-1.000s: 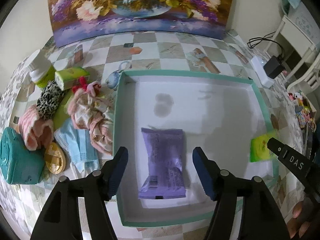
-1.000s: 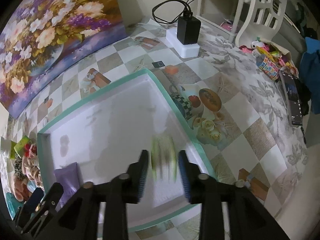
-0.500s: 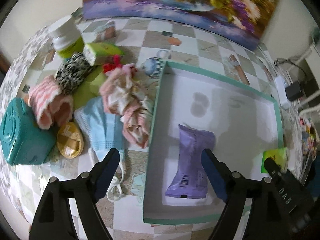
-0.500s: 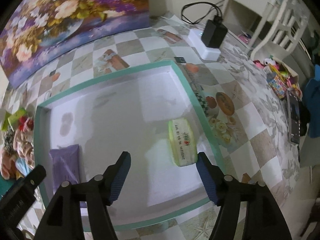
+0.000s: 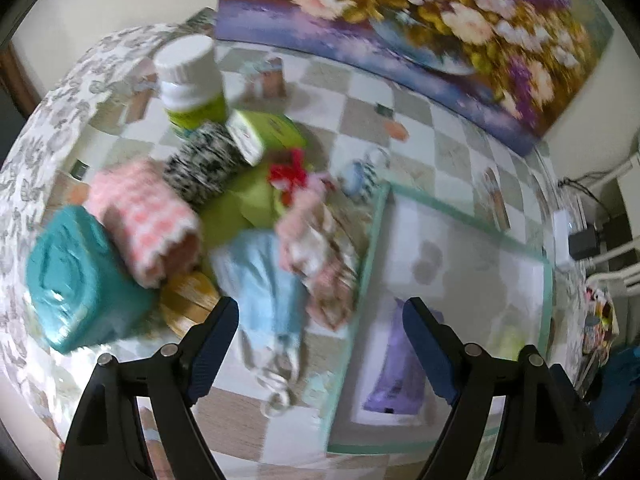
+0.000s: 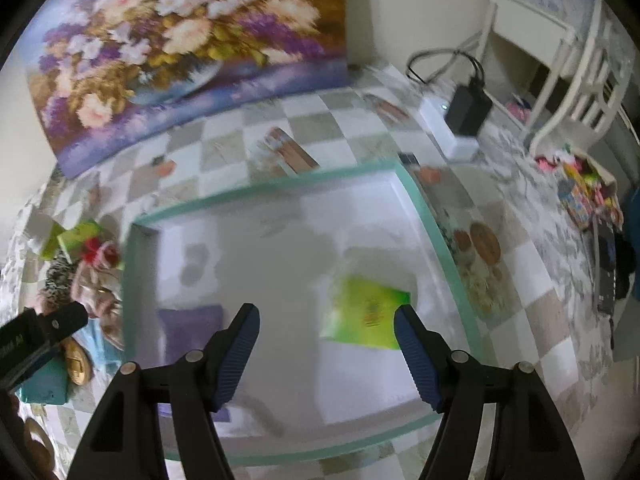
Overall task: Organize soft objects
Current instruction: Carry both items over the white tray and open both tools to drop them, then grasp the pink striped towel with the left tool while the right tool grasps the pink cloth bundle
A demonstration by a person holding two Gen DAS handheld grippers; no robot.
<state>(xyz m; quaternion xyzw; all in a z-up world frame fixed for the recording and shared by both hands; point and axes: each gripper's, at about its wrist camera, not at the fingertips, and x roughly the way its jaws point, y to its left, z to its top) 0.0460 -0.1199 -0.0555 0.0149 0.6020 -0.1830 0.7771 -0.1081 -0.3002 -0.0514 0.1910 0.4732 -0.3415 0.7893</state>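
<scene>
My left gripper (image 5: 322,350) stands open with nothing between its fingers, above a light blue face mask (image 5: 264,280) and a pink floral cloth (image 5: 316,256) just left of the teal-rimmed white tray (image 5: 374,240). A purple packet (image 5: 400,368) lies in the tray's near left part. In the right wrist view my right gripper (image 6: 326,356) is open and holds nothing, over the tray (image 6: 280,188). A green packet (image 6: 368,312) lies flat on the tray floor beyond its right finger. The purple packet (image 6: 192,332) shows at the left.
Left of the tray a pile holds a teal box (image 5: 76,280), a pink checked cloth (image 5: 144,220), a leopard-print roll (image 5: 204,168), a green carton (image 5: 264,132), a white bottle (image 5: 192,80) and a gold disc (image 5: 188,304). A flower painting (image 5: 420,20) leans behind. A charger (image 6: 468,108) sits at far right.
My left gripper swung left from over the purple packet to over the pile and widened. My right gripper let go of the green packet, which now lies flat in the tray.
</scene>
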